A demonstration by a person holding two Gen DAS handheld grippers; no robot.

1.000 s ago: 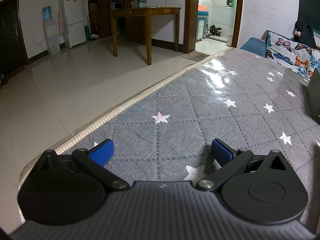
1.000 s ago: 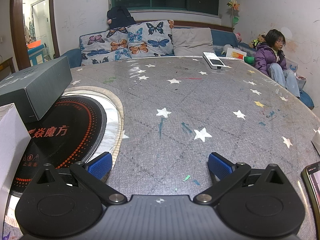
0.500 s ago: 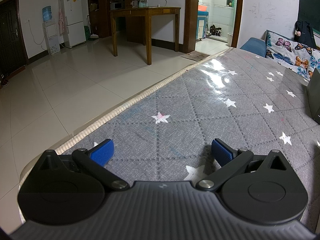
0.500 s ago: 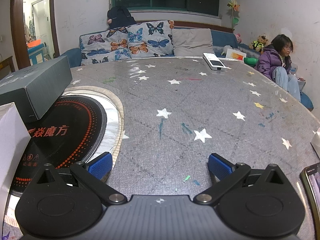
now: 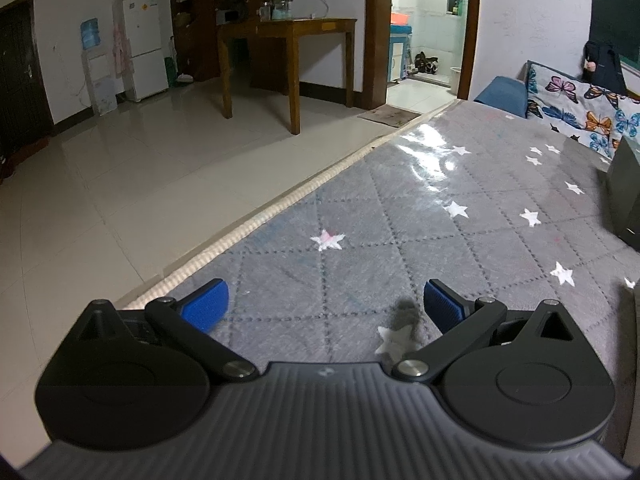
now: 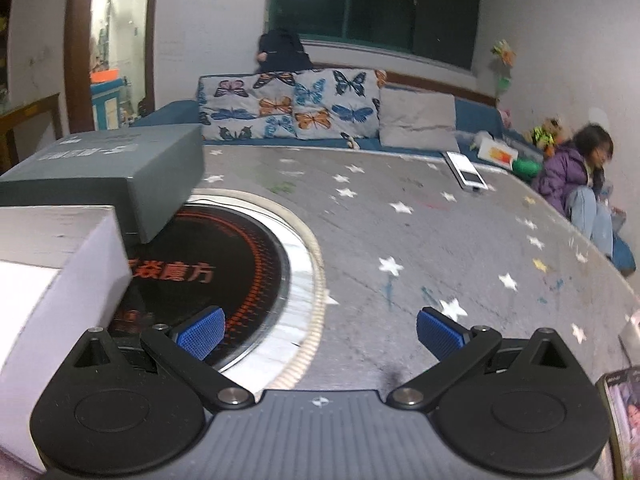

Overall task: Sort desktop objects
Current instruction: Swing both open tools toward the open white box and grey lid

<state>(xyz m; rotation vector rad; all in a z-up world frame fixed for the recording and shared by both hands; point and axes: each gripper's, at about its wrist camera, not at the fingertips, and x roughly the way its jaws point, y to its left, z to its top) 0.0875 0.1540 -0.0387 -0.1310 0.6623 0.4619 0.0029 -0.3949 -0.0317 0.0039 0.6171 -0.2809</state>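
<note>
Both are gaping wide and holding nothing: the left hand-held gripper [image 5: 325,306] is hovering near the table's [image 5: 400,240] floor-side edge, while the right hand-held gripper [image 6: 319,330] is hanging beside a white box [image 6: 52,280]; beyond it a grey box [image 6: 120,176] is overlapping the black round hob [image 6: 224,272], and a white device [image 6: 466,170] is lying at the far edge.

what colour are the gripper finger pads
Blue, ribbed pads on black arms; clearest in the right wrist view.

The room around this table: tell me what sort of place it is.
Most likely a family living room in a home. A sofa with butterfly-print cushions runs behind the star-patterned table, a white fridge and water dispenser stand against the far wall, and a wooden side table sits on the tiled floor.
</note>
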